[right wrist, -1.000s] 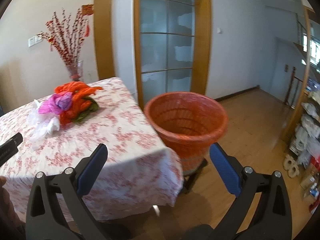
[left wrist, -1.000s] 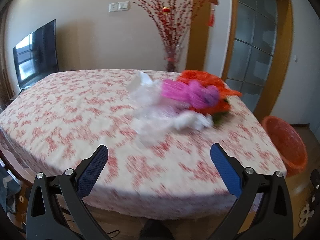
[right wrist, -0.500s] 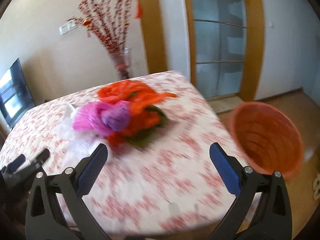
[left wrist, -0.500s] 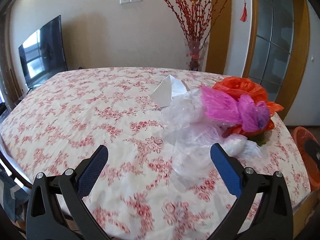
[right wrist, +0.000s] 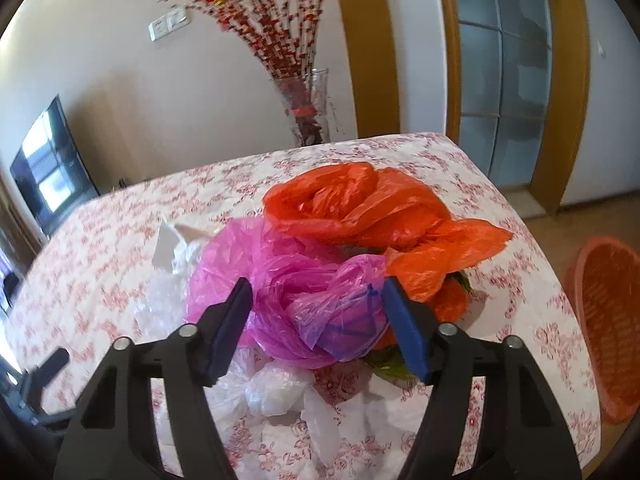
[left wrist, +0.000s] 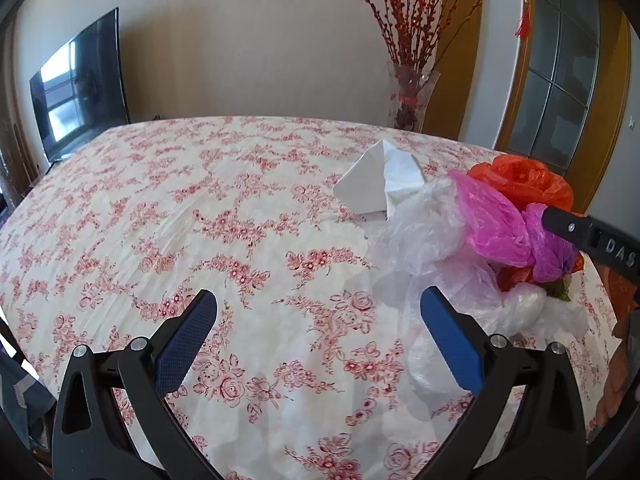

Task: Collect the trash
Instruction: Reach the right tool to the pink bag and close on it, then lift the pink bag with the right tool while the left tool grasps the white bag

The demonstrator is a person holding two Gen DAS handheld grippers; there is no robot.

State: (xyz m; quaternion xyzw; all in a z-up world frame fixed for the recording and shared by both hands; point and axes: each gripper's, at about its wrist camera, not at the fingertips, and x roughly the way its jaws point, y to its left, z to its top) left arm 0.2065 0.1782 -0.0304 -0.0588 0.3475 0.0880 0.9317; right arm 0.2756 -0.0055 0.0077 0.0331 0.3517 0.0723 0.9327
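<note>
Trash sits heaped toward the far right of the table under its rose-printed white tablecloth (left wrist: 248, 248): a crumpled magenta plastic bag (right wrist: 304, 300), a crinkled orange plastic bag (right wrist: 360, 204) touching it behind, clear plastic film (left wrist: 424, 232) spread beneath and in front, and a folded white paper napkin (left wrist: 380, 184) just beside the film.

The right gripper (right wrist: 316, 320) straddles the magenta bag, one blue pad at each flank. Its jaws have just been closing with the bag between them, yet they stand partway in and I cannot see the pads pressing the plastic, so I read the bag as bracketed rather than gripped. The left gripper (left wrist: 318, 336) hangs spread wide over bare cloth, nothing between its pads, with the edge of the clear film just beside its right finger.

By my judgement the step in hand is the pick-up of the magenta bag. The next move calls for closing fully on the loose plastic, lifting it free of the orange bag and film that cling around it, and carrying it to the orange mesh wastebasket (right wrist: 608, 328) on the floor off the table's right end.
</note>
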